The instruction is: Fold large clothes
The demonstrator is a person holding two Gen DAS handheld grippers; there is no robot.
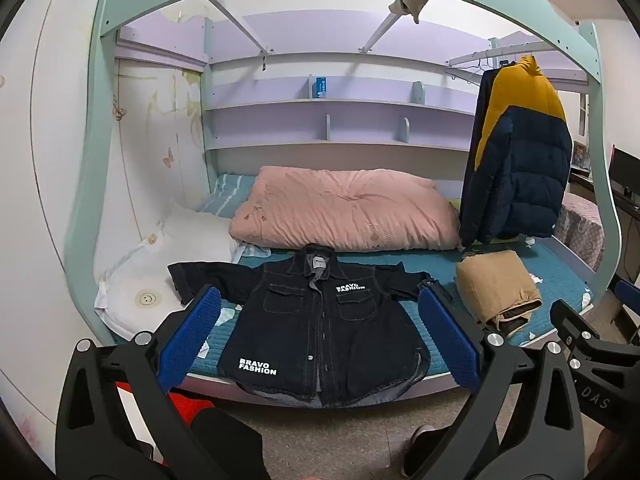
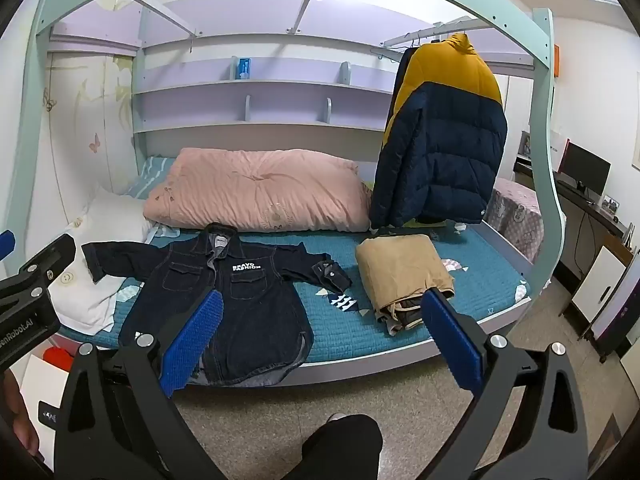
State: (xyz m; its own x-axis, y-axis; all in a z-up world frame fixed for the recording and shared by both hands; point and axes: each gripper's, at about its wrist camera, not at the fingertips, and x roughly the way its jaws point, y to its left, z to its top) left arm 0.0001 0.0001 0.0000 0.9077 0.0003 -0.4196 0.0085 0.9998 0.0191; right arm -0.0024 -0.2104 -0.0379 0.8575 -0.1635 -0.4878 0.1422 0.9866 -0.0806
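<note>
Both claws, left gripper (image 1: 318, 334) and right gripper (image 2: 320, 334), sit wide open, holding nothing. Dark denim jacket (image 1: 320, 320) lies flat on the teal bed (image 1: 560, 280); folded tan garment (image 1: 496, 288) at its 3 o'clock.

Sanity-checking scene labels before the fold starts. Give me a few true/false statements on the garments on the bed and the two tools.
1. The dark denim jacket with white lettering lies spread flat on the teal quilted mattress. True.
2. The left tool is clamped on a sleeve. False: its jaws stand open, holding nothing.
3. The folded tan garment lies to the jacket's right in both views. True.
4. The yellow and navy puffer coat is folded on the mattress. False: it hangs above the bed.
5. The right tool is open and holds nothing. True.
</note>
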